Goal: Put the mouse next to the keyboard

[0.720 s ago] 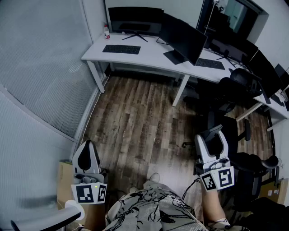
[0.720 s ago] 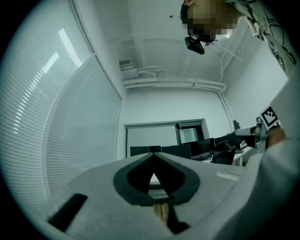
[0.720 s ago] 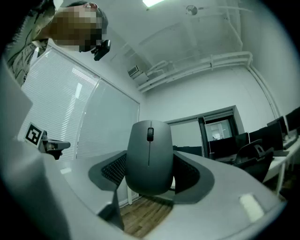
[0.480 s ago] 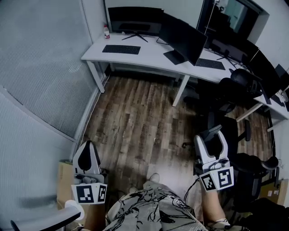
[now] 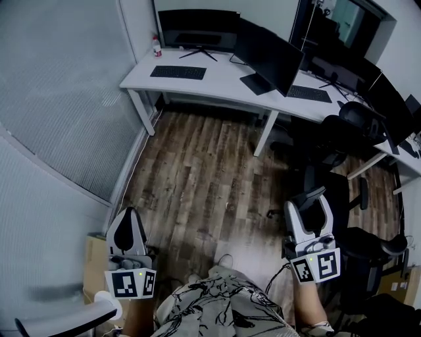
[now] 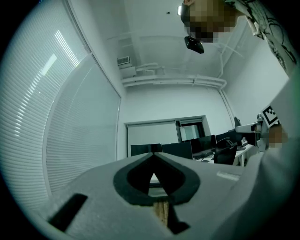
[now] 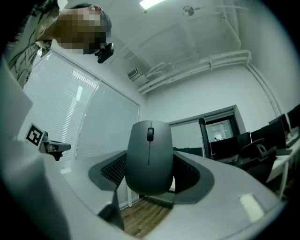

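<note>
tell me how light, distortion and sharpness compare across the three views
Head view: dim and bluish, the wide lens bowing the white desk edges, yet sharp throughout. Left gripper view: heavy fisheye with black corners, blinds brightly lit, the shut jaws close up and soft. Right gripper view: same fisheye, ceiling light glaring at the top edge, grey mouse crisp between the jaws.

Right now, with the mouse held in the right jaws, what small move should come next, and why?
Probably a step forward toward the white desk, grip unchanged: the right gripper holds the mouse between its jaws, but the keyboard lies on the desk far across the wooden floor.
</note>
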`<action>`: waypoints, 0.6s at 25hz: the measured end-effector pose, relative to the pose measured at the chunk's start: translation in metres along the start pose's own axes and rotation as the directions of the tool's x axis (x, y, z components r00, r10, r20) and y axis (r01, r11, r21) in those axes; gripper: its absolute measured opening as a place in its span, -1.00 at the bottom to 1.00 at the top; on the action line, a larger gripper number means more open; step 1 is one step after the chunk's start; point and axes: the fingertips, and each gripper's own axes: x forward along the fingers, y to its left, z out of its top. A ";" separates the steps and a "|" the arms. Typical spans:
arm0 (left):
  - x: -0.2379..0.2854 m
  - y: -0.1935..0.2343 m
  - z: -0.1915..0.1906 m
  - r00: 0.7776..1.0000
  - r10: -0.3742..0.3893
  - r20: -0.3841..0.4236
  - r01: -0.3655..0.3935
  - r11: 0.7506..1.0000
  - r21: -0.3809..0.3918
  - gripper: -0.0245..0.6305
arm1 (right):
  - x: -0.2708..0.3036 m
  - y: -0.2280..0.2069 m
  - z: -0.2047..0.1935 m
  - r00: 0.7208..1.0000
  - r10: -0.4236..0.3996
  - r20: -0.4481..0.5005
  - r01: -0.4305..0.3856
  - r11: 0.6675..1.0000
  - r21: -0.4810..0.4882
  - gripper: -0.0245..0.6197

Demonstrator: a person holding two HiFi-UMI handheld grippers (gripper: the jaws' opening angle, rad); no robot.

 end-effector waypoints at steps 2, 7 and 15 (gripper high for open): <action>0.004 -0.005 0.001 1.000 0.010 0.001 -0.010 1.000 0.004 -0.96 | 0.001 -0.009 0.002 1.000 0.003 0.007 -0.003 1.000 0.000 0.00; 0.013 -0.018 0.008 0.998 0.045 0.032 -0.046 0.999 0.008 -0.96 | 0.005 -0.029 0.002 0.999 0.025 0.025 -0.025 1.000 0.015 0.00; 0.027 -0.026 0.005 0.997 0.070 0.015 -0.070 0.997 0.035 -0.96 | 0.018 -0.049 -0.007 0.999 0.034 0.009 -0.034 0.999 0.032 0.00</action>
